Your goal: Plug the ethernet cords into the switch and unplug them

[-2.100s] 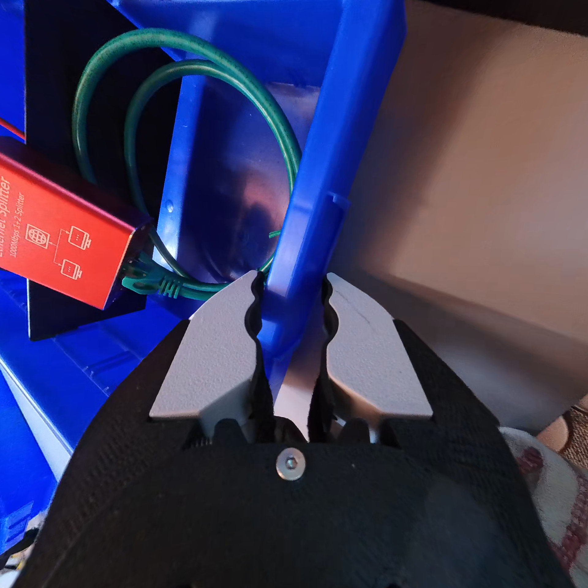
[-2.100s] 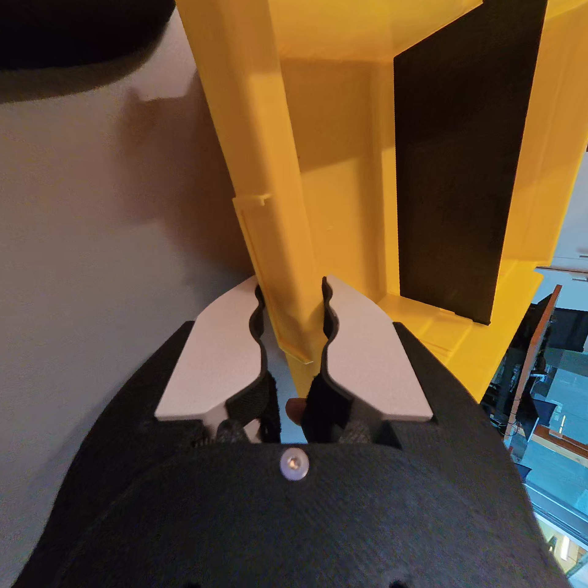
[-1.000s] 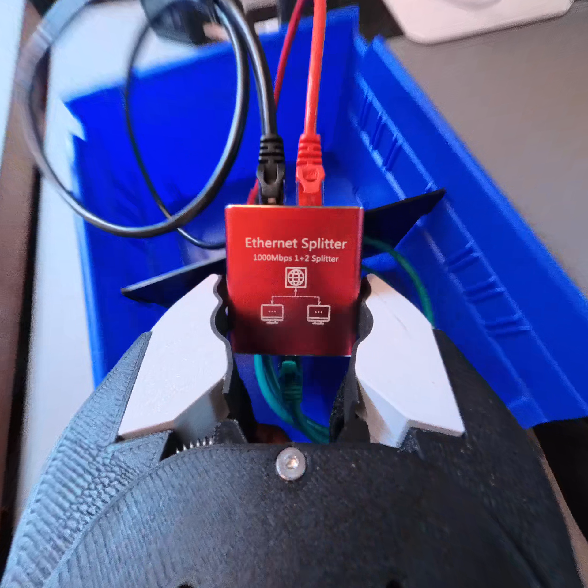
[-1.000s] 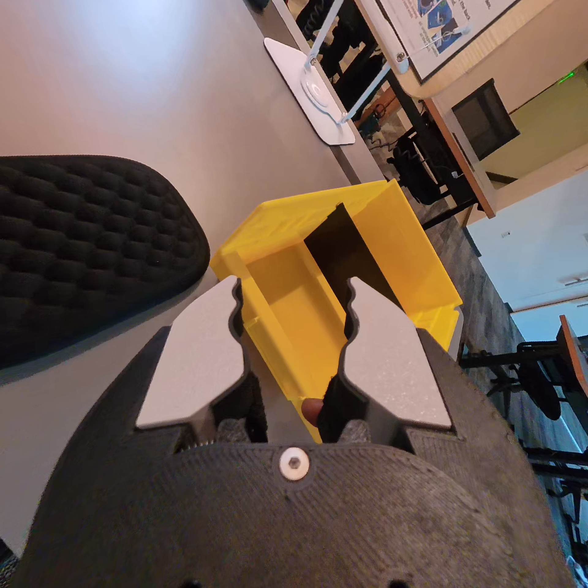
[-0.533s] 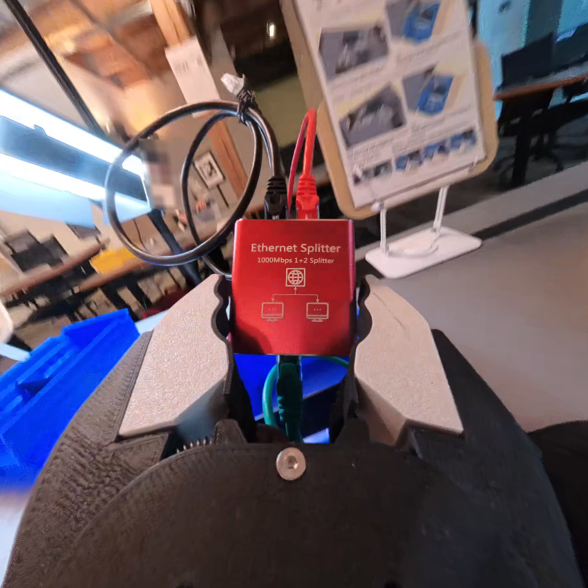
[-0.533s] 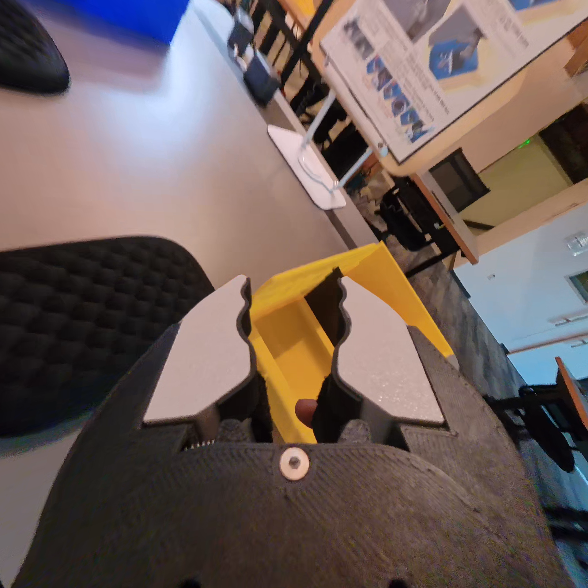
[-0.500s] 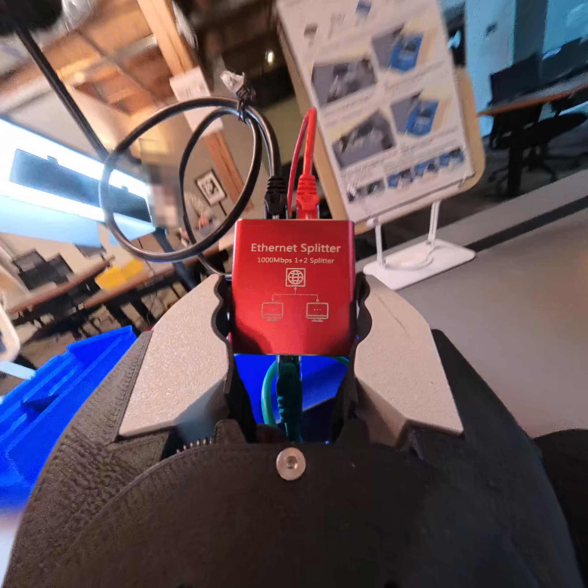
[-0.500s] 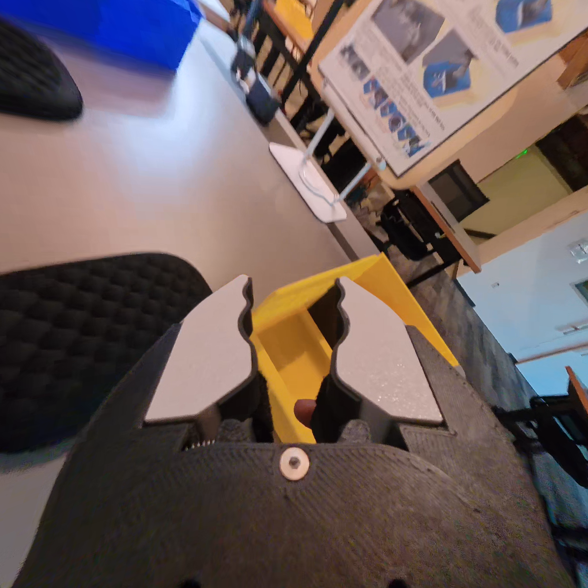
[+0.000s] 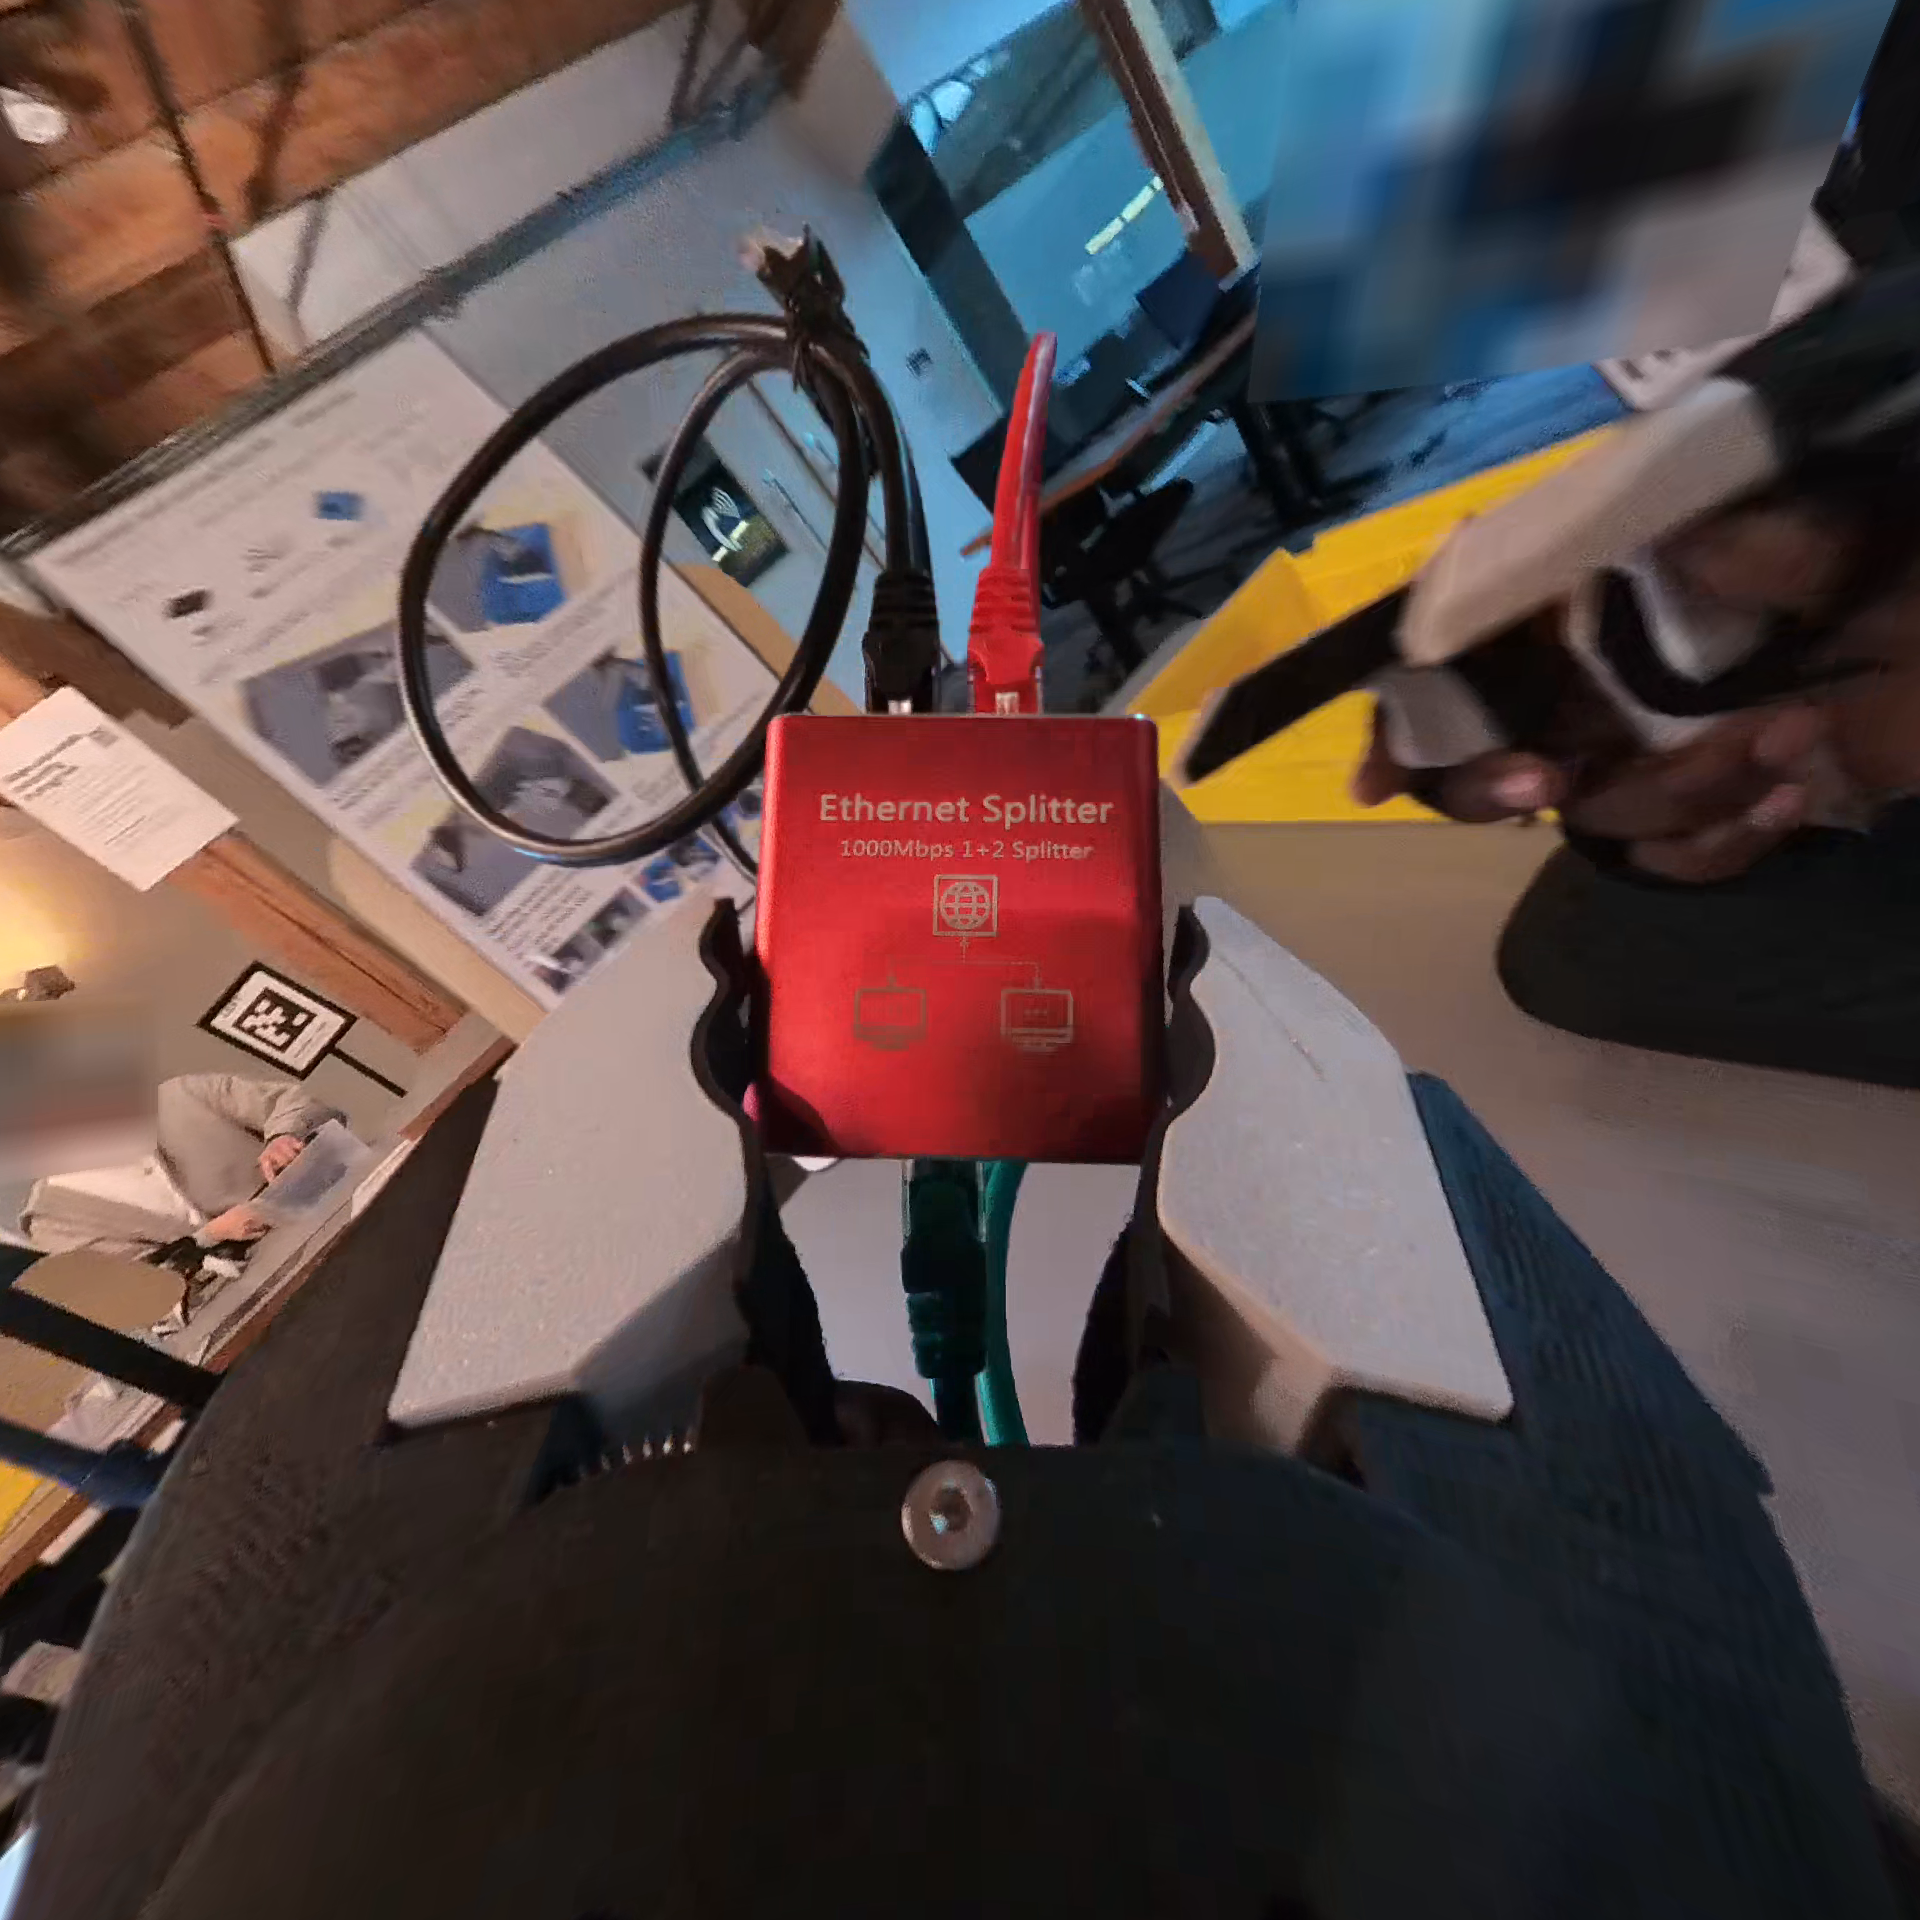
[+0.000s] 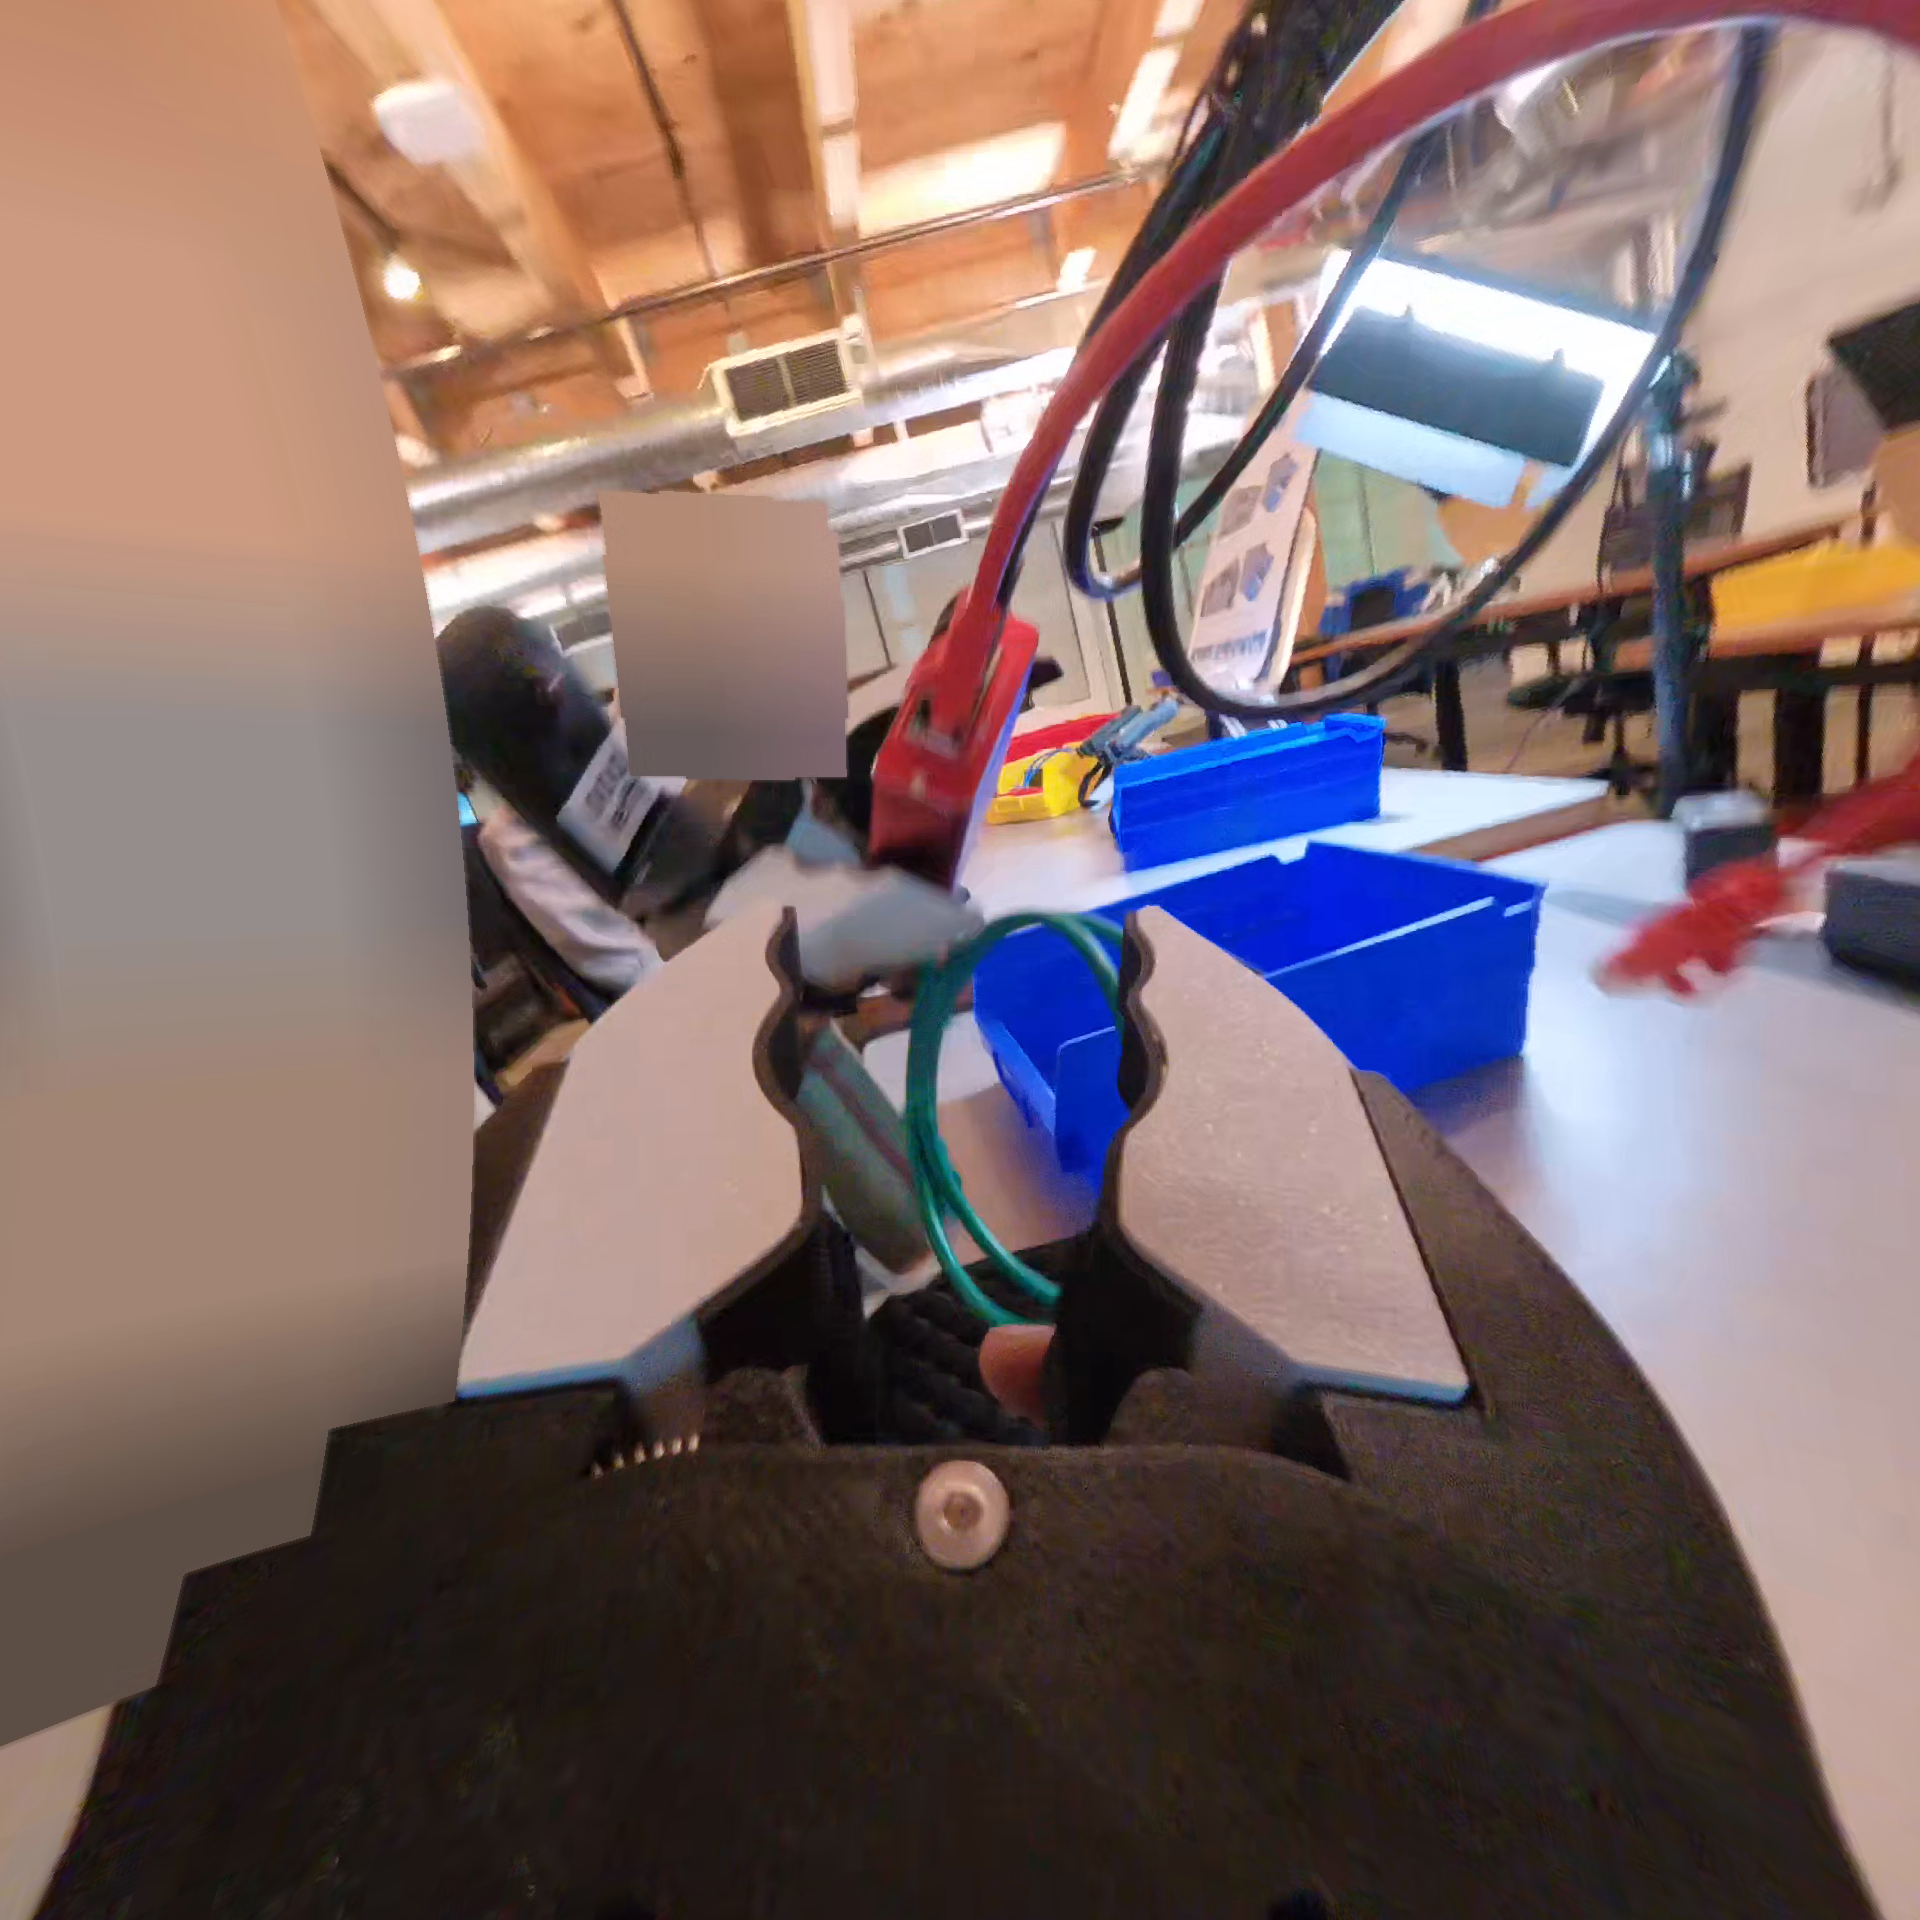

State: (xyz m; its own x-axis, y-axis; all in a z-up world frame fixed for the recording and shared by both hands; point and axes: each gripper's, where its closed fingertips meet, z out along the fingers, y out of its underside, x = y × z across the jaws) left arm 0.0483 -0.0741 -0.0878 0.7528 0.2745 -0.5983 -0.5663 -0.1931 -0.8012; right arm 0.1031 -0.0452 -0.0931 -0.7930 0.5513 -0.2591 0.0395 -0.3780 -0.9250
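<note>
Left of the small red metal switch box [image 9: 958, 935]: looped black cord [image 9: 623, 582], plugged in beside red cord [image 9: 1006, 613]. Box clamped, lifted, between left gripper [image 9: 958, 997] fingers; green cord [image 9: 961, 1299] plugged into its near end. Right of box: yellow plastic bin [image 9: 1299, 665], right gripper [image 10: 961, 997] jaws parted, gripping nothing, green loop between. Blue plastic bin [image 10: 1382, 966] beyond.

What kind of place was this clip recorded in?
Probably a shared workshop or lab: exposed wood ceiling beams and ducting, long worktables with blue parts bins, and a poster board.
</note>
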